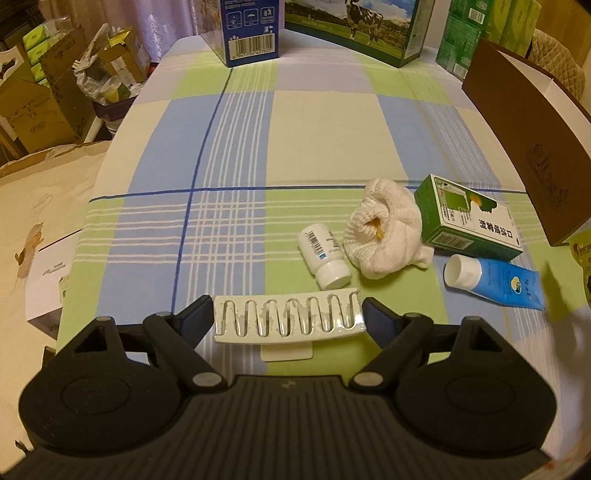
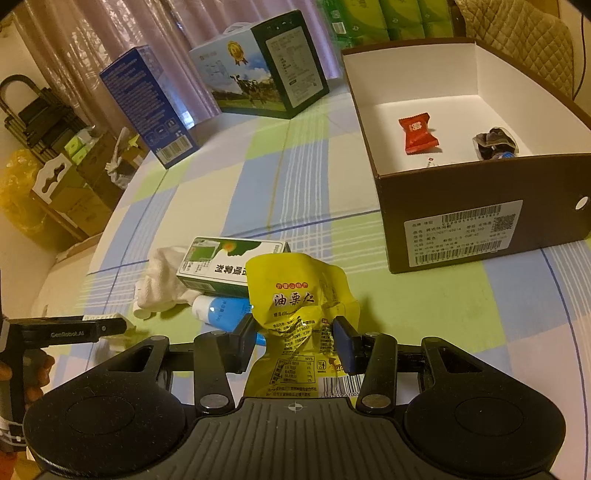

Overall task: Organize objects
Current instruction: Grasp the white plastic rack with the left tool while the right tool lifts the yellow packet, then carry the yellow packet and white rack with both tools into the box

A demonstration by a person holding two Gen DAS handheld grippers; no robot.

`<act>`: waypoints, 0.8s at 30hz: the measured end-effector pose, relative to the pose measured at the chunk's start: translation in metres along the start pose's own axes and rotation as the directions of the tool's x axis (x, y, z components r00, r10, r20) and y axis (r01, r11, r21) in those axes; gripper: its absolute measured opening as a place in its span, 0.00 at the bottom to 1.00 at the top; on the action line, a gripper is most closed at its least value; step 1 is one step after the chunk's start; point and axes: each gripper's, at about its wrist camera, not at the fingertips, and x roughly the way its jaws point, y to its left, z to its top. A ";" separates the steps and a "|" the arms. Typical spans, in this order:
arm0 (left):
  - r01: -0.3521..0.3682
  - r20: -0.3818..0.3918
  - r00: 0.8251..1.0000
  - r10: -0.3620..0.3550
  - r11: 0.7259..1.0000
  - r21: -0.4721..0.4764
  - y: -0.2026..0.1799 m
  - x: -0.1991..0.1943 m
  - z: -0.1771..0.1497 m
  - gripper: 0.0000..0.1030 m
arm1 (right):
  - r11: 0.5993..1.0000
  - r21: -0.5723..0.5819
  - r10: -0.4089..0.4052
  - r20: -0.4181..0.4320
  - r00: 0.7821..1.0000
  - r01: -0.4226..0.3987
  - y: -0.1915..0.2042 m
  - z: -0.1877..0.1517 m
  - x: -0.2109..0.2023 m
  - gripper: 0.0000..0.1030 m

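Note:
My left gripper is shut on the ends of a white wavy rack, low over the checked tablecloth. Just beyond it lie a white pill bottle, a crumpled white cloth, a green medicine box and a blue tube. My right gripper is shut on a crinkled yellow snack packet, held above the tablecloth. Ahead and to the right, the open brown shoebox holds a red candy and a dark wrapped item.
A blue carton, a cow-print carton and green packs stand along the table's far edge. Cardboard boxes crowd the floor to the left. A hand holds the left gripper at the right wrist view's left edge.

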 end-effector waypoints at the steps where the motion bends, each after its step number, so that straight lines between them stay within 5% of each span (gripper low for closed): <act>1: 0.000 0.002 1.000 0.000 1.000 -0.004 0.000 -0.002 -0.001 0.82 | 1.000 -0.002 0.002 0.000 1.000 -0.002 0.000 0.000 0.000 0.40; 24: 0.086 0.103 0.991 -0.090 0.996 0.039 -0.048 -0.070 0.001 0.82 | 0.999 -0.009 0.051 0.046 0.998 -0.051 -0.010 0.004 -0.031 0.40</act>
